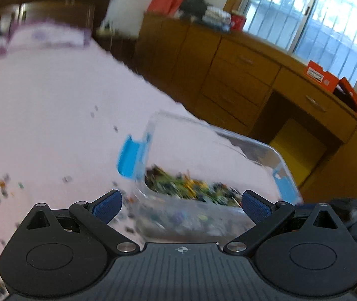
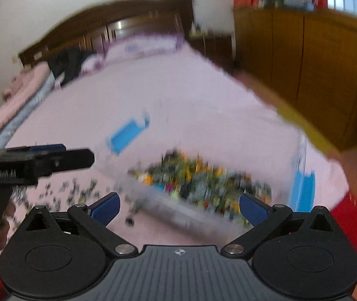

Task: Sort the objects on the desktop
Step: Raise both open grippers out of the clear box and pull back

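One clear bin [image 1: 211, 150] of small pieces [image 1: 191, 188], two open tools

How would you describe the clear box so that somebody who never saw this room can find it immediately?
Start from the large bed with the pink cover. Near its foot corner, on the side facing the wooden cabinets, sits the clear plastic box. It is the only container on the bed: see-through walls, bright blue latches at its ends, and a heap of small multicoloured pieces inside, while more pieces lie loose beside it.
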The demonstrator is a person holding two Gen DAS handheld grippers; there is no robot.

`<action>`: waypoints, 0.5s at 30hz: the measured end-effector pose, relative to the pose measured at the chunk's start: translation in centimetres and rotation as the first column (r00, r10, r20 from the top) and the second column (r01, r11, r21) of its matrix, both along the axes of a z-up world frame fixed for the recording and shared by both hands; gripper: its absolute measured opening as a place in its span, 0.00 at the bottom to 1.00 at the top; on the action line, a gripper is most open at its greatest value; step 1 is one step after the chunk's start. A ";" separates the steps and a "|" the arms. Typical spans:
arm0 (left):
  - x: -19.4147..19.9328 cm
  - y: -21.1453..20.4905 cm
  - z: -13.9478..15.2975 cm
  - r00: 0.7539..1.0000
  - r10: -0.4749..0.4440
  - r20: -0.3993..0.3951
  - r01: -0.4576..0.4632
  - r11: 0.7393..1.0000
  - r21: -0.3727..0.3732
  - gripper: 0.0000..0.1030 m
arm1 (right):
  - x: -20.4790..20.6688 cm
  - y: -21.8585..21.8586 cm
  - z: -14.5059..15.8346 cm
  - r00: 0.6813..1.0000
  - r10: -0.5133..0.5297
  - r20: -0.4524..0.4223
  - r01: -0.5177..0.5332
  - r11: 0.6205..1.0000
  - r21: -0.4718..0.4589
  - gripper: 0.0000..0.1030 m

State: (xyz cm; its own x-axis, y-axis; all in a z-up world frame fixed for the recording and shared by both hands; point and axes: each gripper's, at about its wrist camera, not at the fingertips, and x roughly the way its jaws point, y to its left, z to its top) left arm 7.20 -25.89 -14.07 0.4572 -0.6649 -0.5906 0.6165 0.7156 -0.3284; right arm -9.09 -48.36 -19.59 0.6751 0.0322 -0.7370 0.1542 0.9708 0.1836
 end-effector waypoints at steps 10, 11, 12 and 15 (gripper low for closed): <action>0.7 -2.1 -0.8 0.991 -0.032 -0.129 0.048 0.991 0.125 1.00 | -1.5 2.3 0.9 0.983 0.036 -0.179 -0.034 0.999 0.018 0.99; 0.6 -2.3 -0.7 0.993 -0.030 -0.115 0.046 0.989 0.137 1.00 | -1.4 2.3 0.6 0.981 0.032 -0.191 -0.028 0.999 0.023 0.99; 0.6 -2.6 -0.7 0.994 -0.029 -0.102 0.045 0.988 0.149 1.00 | -1.2 2.0 0.3 0.979 0.024 -0.200 -0.018 0.999 0.031 0.99; 0.7 -3.6 -0.8 0.994 -0.040 -0.105 0.057 0.984 0.171 1.00 | -0.5 1.2 -0.9 0.974 0.000 -0.228 0.013 0.999 0.053 0.99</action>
